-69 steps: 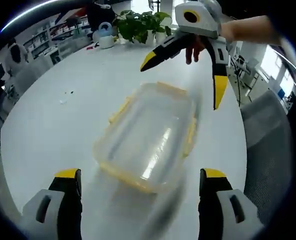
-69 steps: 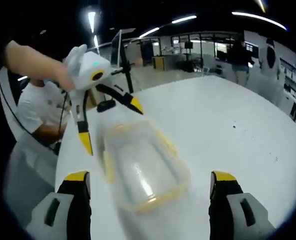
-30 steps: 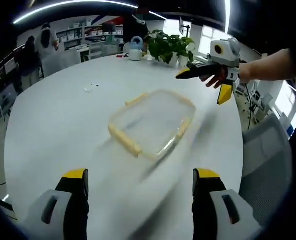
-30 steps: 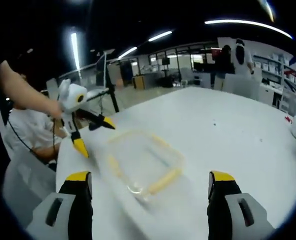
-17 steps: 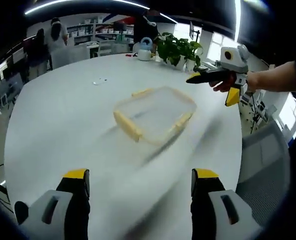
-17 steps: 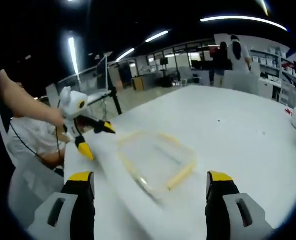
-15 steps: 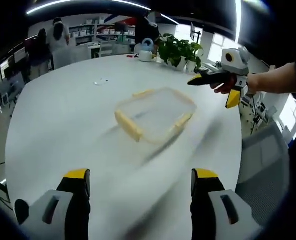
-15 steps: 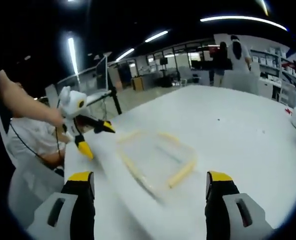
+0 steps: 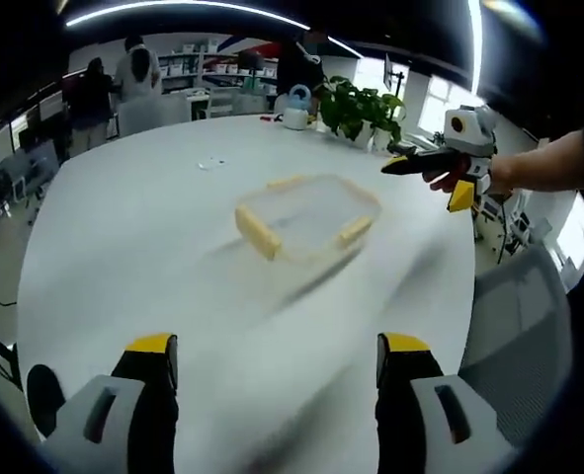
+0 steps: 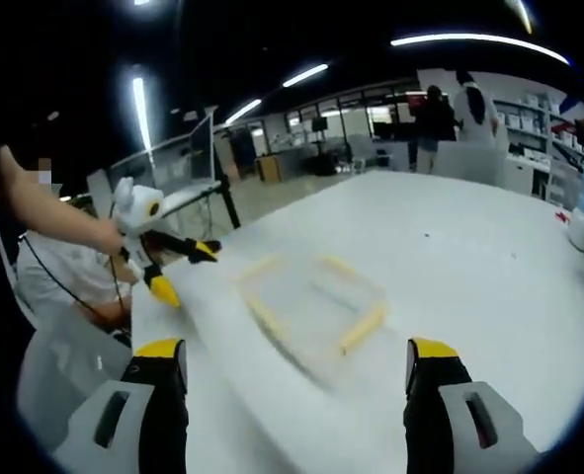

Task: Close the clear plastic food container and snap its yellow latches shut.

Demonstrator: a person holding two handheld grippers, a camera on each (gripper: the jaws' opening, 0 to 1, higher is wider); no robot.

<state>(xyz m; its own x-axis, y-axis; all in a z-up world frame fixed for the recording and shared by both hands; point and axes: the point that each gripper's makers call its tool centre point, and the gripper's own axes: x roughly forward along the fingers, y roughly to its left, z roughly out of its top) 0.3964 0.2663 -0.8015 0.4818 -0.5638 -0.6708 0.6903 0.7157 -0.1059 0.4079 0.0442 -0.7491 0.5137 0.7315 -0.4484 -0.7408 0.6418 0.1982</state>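
White round table (image 9: 124, 227) in an open office, with ceiling strip lights, shelving and standing people in the far background. Container (image 9: 306, 217), clear plastic with its lid on, lies flat on the table near the middle; both views are blurred, so the exact seating of the lid cannot be told. Yellow latches (image 9: 257, 233) show along the container's rim: one on the side nearest the left gripper view's camera, another on the edge toward the right gripper. Whether they are snapped down cannot be told from the blur.

Left gripper (image 9: 267, 355), seen in its own view, has its two yellow-tipped jaws set wide apart and holds nothing; it is well apart from the container. The same gripper shows in the right gripper view (image 10: 168, 262), beyond the container's left edge, held in a hand with a bare forearm.

Right gripper (image 10: 292, 360) likewise has its jaws spread wide, nothing between them, well short of the container (image 10: 316, 306). In the left gripper view it (image 9: 440, 178) hangs right of the container, near the table's edge.

Potted plant (image 9: 356, 104) and a light-blue watering can (image 9: 296, 104) stand beyond the container at the table's far side. Grey chair (image 9: 514, 316) stands right of the container, off the table.
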